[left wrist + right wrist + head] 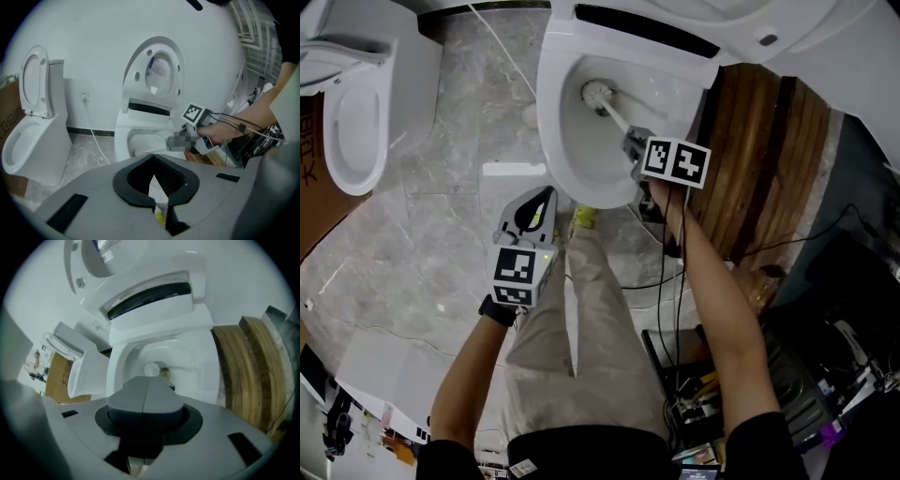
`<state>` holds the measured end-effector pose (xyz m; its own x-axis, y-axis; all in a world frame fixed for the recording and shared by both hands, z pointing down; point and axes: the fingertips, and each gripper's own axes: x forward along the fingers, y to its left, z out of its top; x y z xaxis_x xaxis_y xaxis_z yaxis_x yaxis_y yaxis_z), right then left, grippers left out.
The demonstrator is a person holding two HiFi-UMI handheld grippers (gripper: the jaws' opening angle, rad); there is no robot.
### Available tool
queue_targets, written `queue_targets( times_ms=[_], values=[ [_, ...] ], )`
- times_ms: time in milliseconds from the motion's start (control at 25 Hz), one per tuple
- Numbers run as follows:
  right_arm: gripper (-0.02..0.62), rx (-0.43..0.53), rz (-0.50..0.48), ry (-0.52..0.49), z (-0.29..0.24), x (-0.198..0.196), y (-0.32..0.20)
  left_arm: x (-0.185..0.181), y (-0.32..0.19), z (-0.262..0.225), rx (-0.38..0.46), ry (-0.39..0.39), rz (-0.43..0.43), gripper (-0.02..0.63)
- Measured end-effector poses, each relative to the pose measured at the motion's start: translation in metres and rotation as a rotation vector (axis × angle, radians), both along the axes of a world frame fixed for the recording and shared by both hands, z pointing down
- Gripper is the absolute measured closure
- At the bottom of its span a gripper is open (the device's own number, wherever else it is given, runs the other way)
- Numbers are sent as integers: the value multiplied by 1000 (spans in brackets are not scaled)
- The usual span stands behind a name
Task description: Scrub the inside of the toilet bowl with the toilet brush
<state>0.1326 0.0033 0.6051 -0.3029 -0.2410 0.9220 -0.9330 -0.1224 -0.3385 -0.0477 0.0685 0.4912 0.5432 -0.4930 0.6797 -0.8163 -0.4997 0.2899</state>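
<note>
The white toilet bowl (551,112) stands open at the top centre, seat and lid raised. Inside it is the round white head of the toilet brush (598,92), low in the basin. Its thin handle runs back to my right gripper (634,145), which is shut on it above the bowl's near right rim. In the right gripper view the jaws (147,390) are pressed together and hide the handle; the brush head (151,369) shows beyond them. My left gripper (539,202) hangs in front of the bowl, open and holding nothing. The left gripper view (152,180) faces the toilet (123,140).
A second toilet (356,122) stands to the left beside a cardboard box (309,159). Wooden planks (759,159) lean to the right of the bowl. Cables and electronics (694,394) crowd the floor at lower right. A yellow shoe (584,217) is at the bowl's foot.
</note>
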Motion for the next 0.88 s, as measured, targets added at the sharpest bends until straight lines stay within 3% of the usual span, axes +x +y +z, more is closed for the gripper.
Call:
queue_targets(
  times_ms=[200, 480, 680, 880],
  values=[
    [434, 27, -242, 193, 7, 4, -2, -2, 0, 0, 1, 4, -13, 589],
    [431, -38, -450, 314, 26, -19, 12, -12, -1, 5, -16, 7, -35, 589],
    [431, -99, -430, 323, 41, -10, 11, -12, 1, 13, -34, 8, -40, 589],
    [431, -95, -398, 331, 62, -7, 9, -11, 5, 22, -60, 16, -49, 589]
  ],
)
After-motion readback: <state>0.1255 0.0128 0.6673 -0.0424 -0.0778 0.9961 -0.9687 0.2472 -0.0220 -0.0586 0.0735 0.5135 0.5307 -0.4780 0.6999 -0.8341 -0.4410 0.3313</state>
